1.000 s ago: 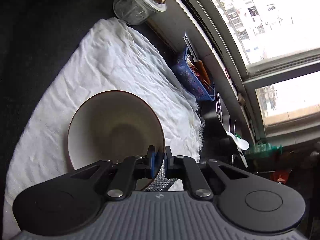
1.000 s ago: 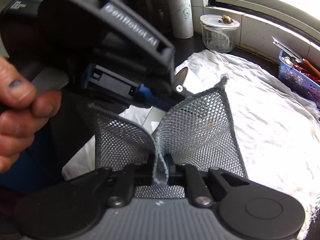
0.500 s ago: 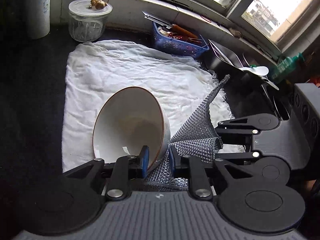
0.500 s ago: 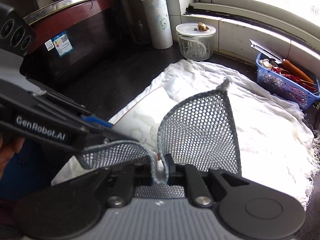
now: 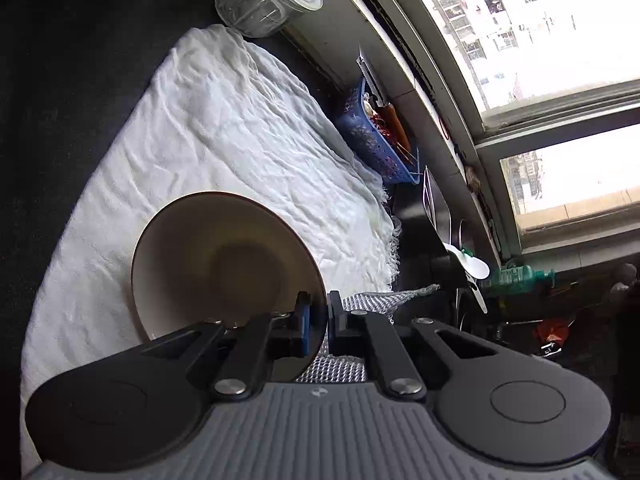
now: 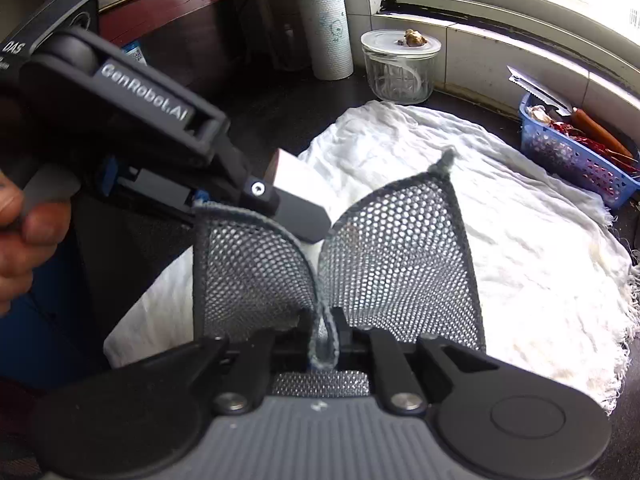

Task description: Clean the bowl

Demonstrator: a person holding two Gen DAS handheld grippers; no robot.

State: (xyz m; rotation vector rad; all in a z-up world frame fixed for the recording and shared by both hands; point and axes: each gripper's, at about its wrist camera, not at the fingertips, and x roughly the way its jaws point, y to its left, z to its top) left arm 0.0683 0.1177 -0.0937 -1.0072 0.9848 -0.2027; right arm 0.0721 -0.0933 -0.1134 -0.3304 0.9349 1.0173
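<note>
My left gripper (image 5: 318,316) is shut on the rim of a cream bowl (image 5: 224,264) with a brown edge, held tilted above the white cloth (image 5: 240,128). My right gripper (image 6: 322,332) is shut on a grey mesh scrubbing cloth (image 6: 400,256), which fans out above its fingers. In the right wrist view the left gripper's body (image 6: 132,120) sits close at the left, and a sliver of the bowl (image 6: 296,176) shows behind it. The mesh cloth's edge (image 5: 384,296) shows just right of the bowl in the left wrist view.
A lidded glass jar (image 6: 398,66) and a paper towel roll (image 6: 324,28) stand at the back of the dark counter. A blue basket (image 6: 572,156) with a carrot and chillies sits by the window sill. A dark tray and bottles (image 5: 516,276) lie beyond the cloth.
The left gripper has rolled back with the bowl, so the bowl's inside faces its camera. It has moved close to the right gripper, and the mesh cloth lies against the bowl's outside.
</note>
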